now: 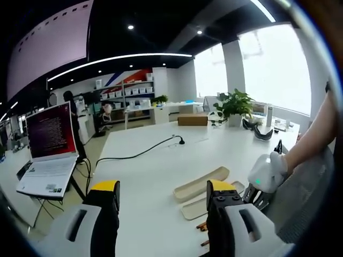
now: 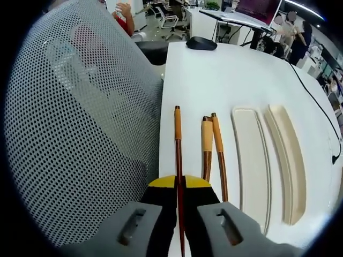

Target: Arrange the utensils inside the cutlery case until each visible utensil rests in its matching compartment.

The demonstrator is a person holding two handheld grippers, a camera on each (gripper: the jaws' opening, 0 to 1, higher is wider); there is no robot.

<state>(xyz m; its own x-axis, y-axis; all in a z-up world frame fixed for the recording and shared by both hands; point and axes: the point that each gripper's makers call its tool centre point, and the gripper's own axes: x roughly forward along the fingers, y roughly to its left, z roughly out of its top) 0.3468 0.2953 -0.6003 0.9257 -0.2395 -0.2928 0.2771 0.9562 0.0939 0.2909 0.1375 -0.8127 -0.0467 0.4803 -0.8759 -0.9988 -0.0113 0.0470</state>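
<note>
Your right gripper (image 2: 179, 194) was clamped tight on one chopstick (image 2: 177, 155), so you were mid-pickup. Just beside it lay two more wooden utensils (image 2: 213, 150) on the white surface (image 2: 214, 75), then the cutlery case (image 2: 252, 160) and its lid (image 2: 288, 160). Left gripper (image 1: 161, 198) hung open, holding nothing. Next you'd probably need to swing that chopstick over into the case's long slot.

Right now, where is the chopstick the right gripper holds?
In the right gripper view, the chopstick runs up from the shut right gripper, over the white table, left of two other utensils.
</note>
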